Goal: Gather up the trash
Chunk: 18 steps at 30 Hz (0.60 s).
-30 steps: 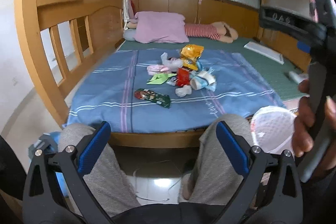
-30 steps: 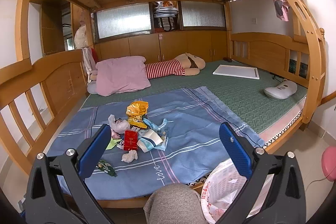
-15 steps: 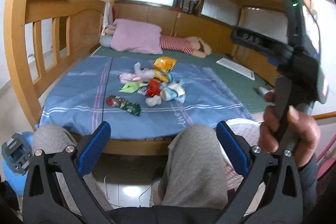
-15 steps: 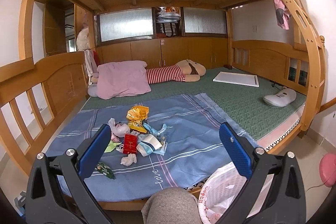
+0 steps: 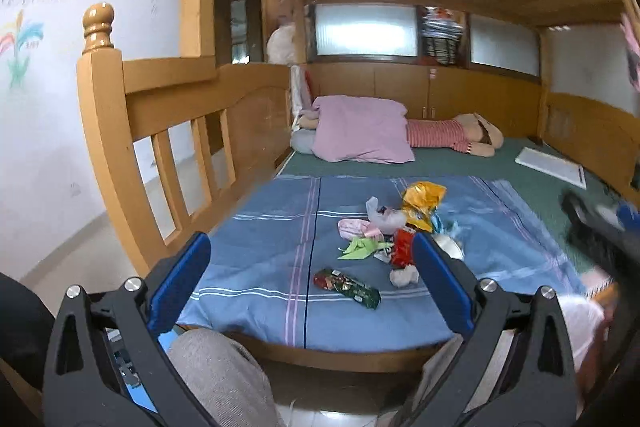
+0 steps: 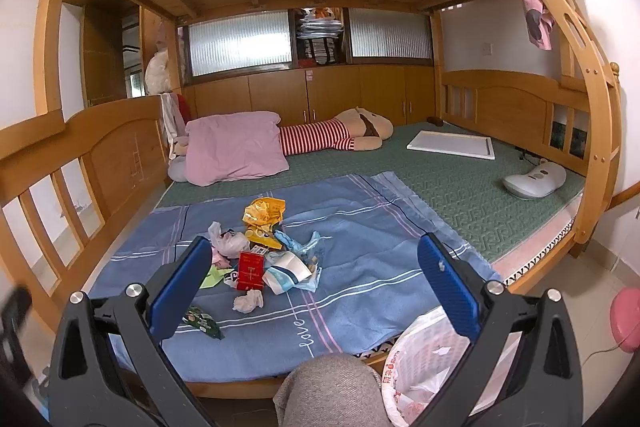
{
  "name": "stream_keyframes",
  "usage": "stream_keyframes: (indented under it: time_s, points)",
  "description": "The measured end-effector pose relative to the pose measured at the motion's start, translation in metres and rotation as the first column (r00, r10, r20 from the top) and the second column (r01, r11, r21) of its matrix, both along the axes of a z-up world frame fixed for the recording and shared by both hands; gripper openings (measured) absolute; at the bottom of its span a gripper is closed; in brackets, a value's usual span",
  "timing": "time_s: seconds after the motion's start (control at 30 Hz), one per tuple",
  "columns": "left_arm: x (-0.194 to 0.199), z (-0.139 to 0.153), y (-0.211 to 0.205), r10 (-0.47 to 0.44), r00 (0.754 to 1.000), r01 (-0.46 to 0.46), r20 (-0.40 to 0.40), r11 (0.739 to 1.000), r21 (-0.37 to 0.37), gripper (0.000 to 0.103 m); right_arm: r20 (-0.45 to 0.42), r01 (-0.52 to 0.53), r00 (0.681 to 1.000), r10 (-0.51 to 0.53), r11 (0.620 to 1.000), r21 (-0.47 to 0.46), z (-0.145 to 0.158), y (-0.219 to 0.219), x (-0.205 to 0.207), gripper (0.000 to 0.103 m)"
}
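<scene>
**Lying loose: wrappers heaped on the blue bedspread**

Sprawling in a small pile mid-sheet, the crumpled snack wrappers and tissues [image 6: 267, 255] rest on the blue striped bedspread [image 6: 360, 227]. A long dark-green and red foil wrapper [image 5: 347, 287] lies apart at the near side, its long axis slanting left-far to right-near. Below the bed edge, a white plastic-lined trash basket [image 6: 424, 363] holds a few scraps. Both the left gripper [image 5: 311, 279] and right gripper [image 6: 314, 279] hang spread wide, grasping nothing.

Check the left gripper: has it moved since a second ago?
Yes. In its own view the wooden bedpost has slid toward the middle and the trash pile now sits between the open left gripper fingers, so it swung leftward and up toward the bed.
</scene>
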<state>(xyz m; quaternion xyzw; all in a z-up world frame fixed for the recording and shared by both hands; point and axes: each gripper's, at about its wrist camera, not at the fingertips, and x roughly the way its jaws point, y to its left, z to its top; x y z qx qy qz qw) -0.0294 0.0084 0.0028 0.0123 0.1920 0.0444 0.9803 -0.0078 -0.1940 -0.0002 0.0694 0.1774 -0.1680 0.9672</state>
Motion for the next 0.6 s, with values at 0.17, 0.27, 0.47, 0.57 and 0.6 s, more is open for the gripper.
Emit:
stream_keyframes:
  time_s: [0.17, 0.27, 0.47, 0.57, 0.6]
  points:
    - [0.019, 0.010, 0.009, 0.078, 0.997, -0.077, 0.030, 0.997, -0.020, 0.100, 0.002, 0.000, 1.000, 0.000, 1.000, 0.001, 0.002, -0.001, -0.001, 0.100]
    - [0.021, 0.006, 0.007, 0.084, 0.996, -0.083, 0.026, 0.996, -0.011, 0.100, 0.002, 0.000, 1.000, 0.000, 1.000, 0.005, 0.001, -0.002, -0.001, 0.100]
    - [0.025, 0.004, 0.008, 0.105, 0.994, -0.106, 0.016, 0.994, 0.005, 0.100, -0.005, -0.008, 1.000, 0.008, 1.000, 0.005, 0.002, -0.002, -0.001, 0.100]
    - [0.026, 0.004, 0.008, 0.104, 0.994, -0.104, 0.015, 0.995, 0.007, 0.100, -0.003, -0.012, 1.000, 0.012, 1.000, -0.004, 0.003, -0.001, -0.001, 0.100]
    - [0.026, 0.003, 0.009, 0.103, 0.995, -0.103, 0.015, 0.995, 0.008, 0.100, -0.002, -0.013, 1.000, 0.012, 1.000, -0.006, 0.004, 0.000, -0.001, 0.100]
